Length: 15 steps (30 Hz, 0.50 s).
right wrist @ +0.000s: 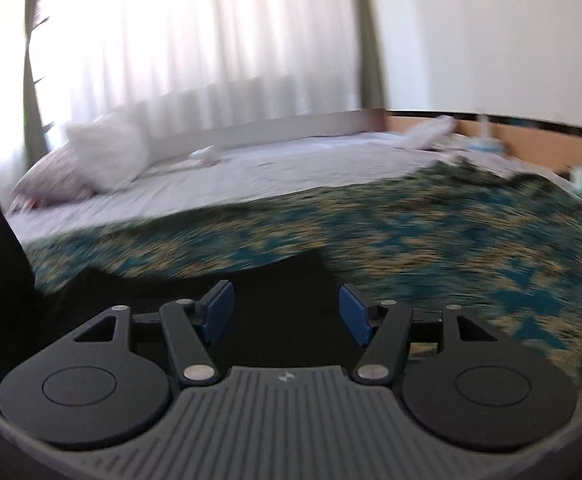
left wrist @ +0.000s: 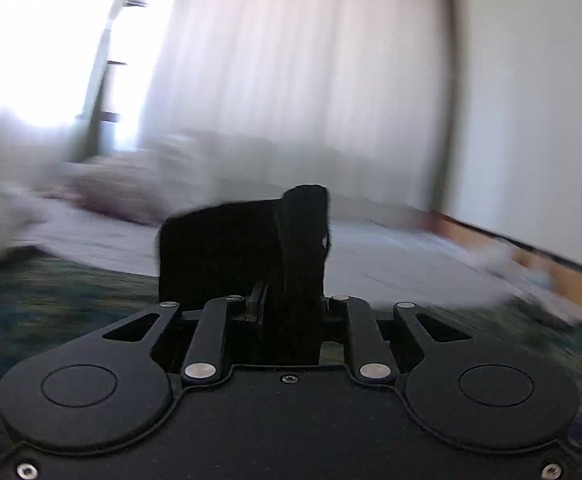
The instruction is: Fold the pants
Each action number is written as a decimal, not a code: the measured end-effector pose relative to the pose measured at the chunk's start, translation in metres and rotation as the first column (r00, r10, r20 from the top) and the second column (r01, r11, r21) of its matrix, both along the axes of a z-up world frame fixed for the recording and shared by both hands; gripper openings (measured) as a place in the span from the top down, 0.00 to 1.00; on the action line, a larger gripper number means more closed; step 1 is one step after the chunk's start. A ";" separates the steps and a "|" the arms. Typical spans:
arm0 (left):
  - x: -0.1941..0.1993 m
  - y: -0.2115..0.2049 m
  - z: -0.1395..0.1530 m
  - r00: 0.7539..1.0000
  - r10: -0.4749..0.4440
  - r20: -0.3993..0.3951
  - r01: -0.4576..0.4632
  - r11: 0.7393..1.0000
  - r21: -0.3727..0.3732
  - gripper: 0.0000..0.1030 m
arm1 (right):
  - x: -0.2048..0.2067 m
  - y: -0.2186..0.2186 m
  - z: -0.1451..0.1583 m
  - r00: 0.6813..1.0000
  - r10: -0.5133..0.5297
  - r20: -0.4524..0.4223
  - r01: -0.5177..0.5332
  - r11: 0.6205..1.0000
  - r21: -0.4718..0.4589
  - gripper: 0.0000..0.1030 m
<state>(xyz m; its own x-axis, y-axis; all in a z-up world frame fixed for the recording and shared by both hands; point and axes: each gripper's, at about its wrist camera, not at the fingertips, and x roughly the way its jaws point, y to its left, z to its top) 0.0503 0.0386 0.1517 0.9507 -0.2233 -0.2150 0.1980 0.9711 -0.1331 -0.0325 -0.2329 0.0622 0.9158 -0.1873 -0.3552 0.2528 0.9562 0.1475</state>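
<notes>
Two grippers. Left gripper (left wrist: 287, 300) clamped on black pants (left wrist: 243, 248), lifted above bed (left wrist: 391, 264). Right gripper (right wrist: 287, 312) spread, empty, over dark cloth. Advice: keep tension, carry edge across evenly, lower flat.

**Home bedroom**

Bed (right wrist: 291, 168) with white sheet, patterned teal-and-tan blanket (right wrist: 431, 240) spread over its near part. Pillows (right wrist: 103, 156) at the bed's far-left corner. Sheer curtains (right wrist: 195, 40) over a bright window behind, plain white wall (right wrist: 491, 32) on the right.
</notes>
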 end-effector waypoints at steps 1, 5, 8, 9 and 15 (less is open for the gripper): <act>0.004 -0.035 -0.008 0.997 -0.069 -0.035 0.070 0.997 0.027 0.82 | -0.006 -0.014 0.001 0.999 -0.031 0.008 0.031 0.999 0.017 0.29; 0.021 -0.145 -0.069 0.944 -0.210 -0.255 0.253 0.956 0.148 0.77 | -0.027 -0.055 0.000 0.994 -0.109 0.013 0.108 0.991 0.078 0.29; 0.026 -0.190 -0.118 0.853 -0.220 -0.473 0.346 0.918 0.196 0.61 | -0.038 -0.072 -0.003 0.994 -0.112 -0.002 0.111 0.988 0.105 0.29; 0.013 -0.191 -0.119 0.877 -0.225 -0.424 0.338 0.916 0.214 0.58 | -0.041 -0.075 -0.005 0.994 -0.107 -0.007 0.107 0.988 0.109 0.28; -0.034 -0.144 -0.095 0.844 -0.360 -0.398 0.396 0.918 0.009 0.19 | -0.037 -0.067 -0.017 0.998 -0.060 -0.019 0.062 0.987 0.146 0.26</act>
